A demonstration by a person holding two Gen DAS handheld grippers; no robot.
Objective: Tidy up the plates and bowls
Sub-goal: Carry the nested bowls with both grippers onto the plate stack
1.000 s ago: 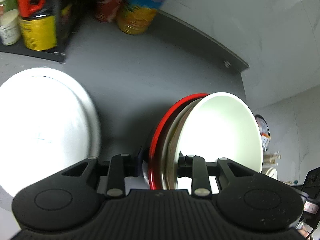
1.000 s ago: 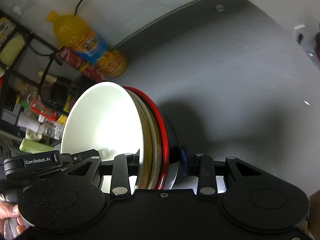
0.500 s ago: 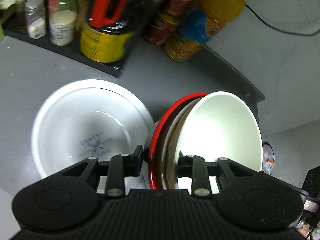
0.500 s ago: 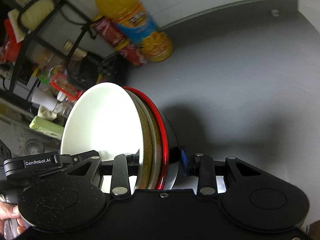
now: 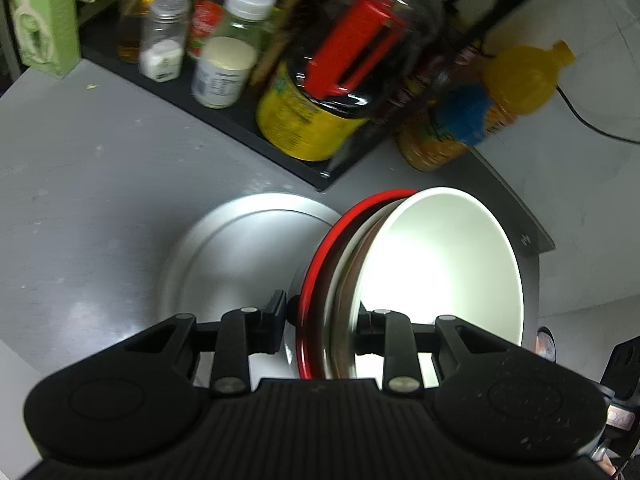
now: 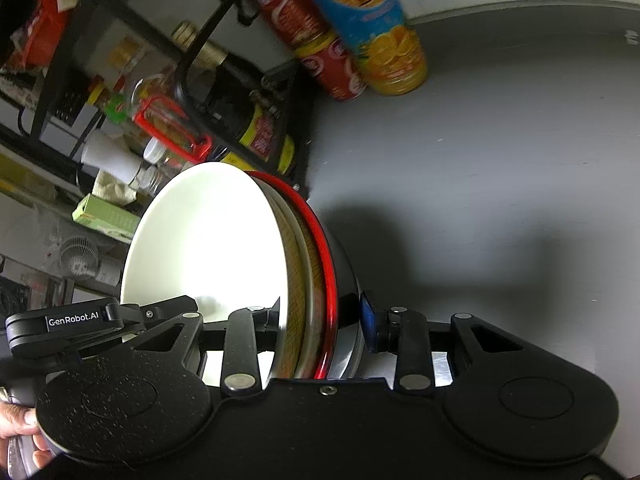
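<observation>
Left wrist view: both my grippers, left [image 5: 320,316] and right [image 6: 320,320], clamp one bowl stack [image 5: 432,272]; one white plate [image 5: 240,256] below, bottle rack [image 5: 248,128] behind.

We see an orange juice bottle [image 5: 516,92], a red can [image 6: 316,46], spice jars [image 5: 164,36] and a green carton [image 5: 40,12] crowding the grey bench [image 5: 80,184].

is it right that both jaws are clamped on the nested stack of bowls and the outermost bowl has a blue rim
Not quite. Both grippers, left and right, do clamp the nested stack of bowls, but the outermost bowl's rim is red, not blue. Both wrist views show it, beside the white inner bowl.
</observation>
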